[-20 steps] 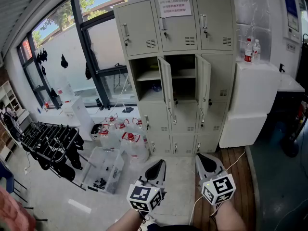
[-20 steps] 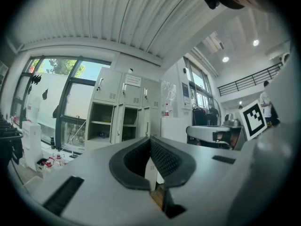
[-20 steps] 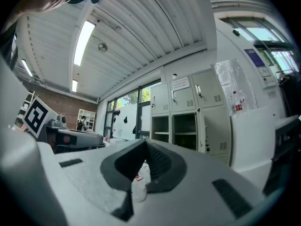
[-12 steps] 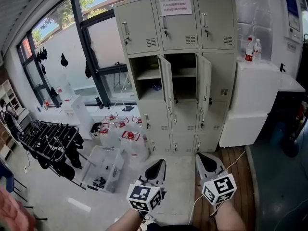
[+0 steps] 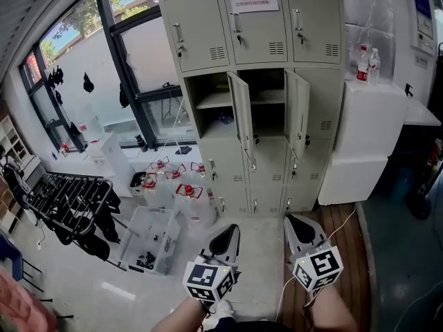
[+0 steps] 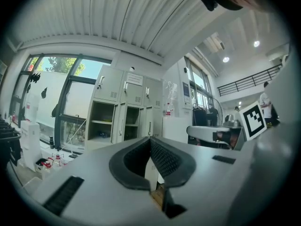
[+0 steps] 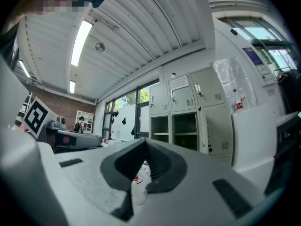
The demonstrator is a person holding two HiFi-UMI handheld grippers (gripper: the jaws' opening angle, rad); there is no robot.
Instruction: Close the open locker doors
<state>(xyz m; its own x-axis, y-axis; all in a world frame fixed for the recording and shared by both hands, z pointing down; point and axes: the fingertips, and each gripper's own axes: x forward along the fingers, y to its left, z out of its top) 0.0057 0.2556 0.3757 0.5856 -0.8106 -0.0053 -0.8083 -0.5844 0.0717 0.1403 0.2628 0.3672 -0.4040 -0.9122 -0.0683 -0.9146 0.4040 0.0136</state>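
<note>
Beige lockers (image 5: pixel 201 40), 2 doors (image 5: pixel 241 120) open; left gripper (image 5: pixel 227 235), right gripper (image 5: pixel 297 225) closed, empty.

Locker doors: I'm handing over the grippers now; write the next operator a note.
Left gripper: shut, empty.
Right gripper: shut, empty.
Both held low, well short of the locker.
Middle row: left door and centre door stand open.
Done: nothing closed yet.
Left: go up and push both shut. Mind the water jugs on the floor beside the locker.
</note>
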